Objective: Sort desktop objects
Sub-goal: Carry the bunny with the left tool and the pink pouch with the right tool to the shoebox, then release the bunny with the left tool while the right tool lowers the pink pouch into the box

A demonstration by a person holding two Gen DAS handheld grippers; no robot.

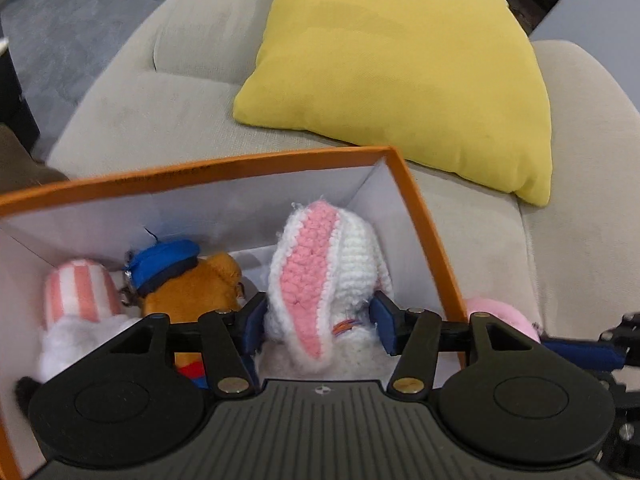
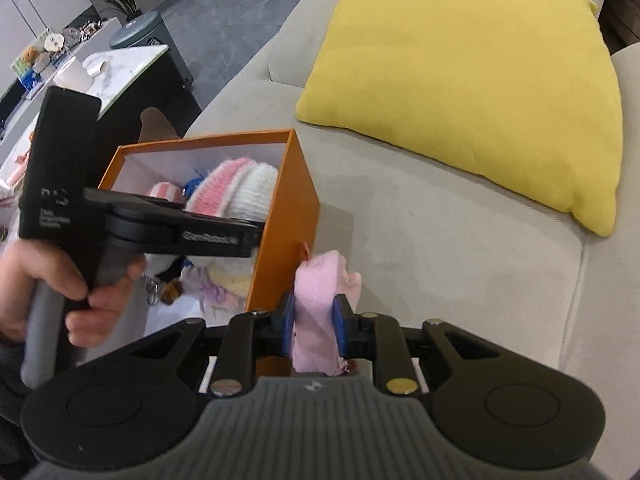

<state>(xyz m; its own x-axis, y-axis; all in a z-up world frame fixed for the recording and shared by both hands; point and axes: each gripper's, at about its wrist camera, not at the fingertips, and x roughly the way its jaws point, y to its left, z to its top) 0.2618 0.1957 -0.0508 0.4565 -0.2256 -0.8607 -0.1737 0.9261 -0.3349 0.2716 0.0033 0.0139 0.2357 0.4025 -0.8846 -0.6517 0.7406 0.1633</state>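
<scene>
An orange box (image 1: pixel 424 224) with white inner walls stands on a beige sofa. My left gripper (image 1: pixel 320 320) is inside the box, its blue pads on either side of a white and pink crocheted bunny (image 1: pixel 320 276), gripping it. A brown bear with a blue cap (image 1: pixel 188 280) and a pink-striped plush (image 1: pixel 78 292) lie in the box beside it. My right gripper (image 2: pixel 316 326) is shut on a pink plush toy (image 2: pixel 320 292), just right of the box's orange side (image 2: pixel 288 220). The bunny (image 2: pixel 236 188) shows inside the box in the right wrist view.
A yellow cushion (image 1: pixel 400 68) leans on the sofa back behind the box, and it also shows in the right wrist view (image 2: pixel 472 80). A marble-topped side table (image 2: pixel 120 68) with small items stands at the left. The beige seat (image 2: pixel 460 260) stretches to the right.
</scene>
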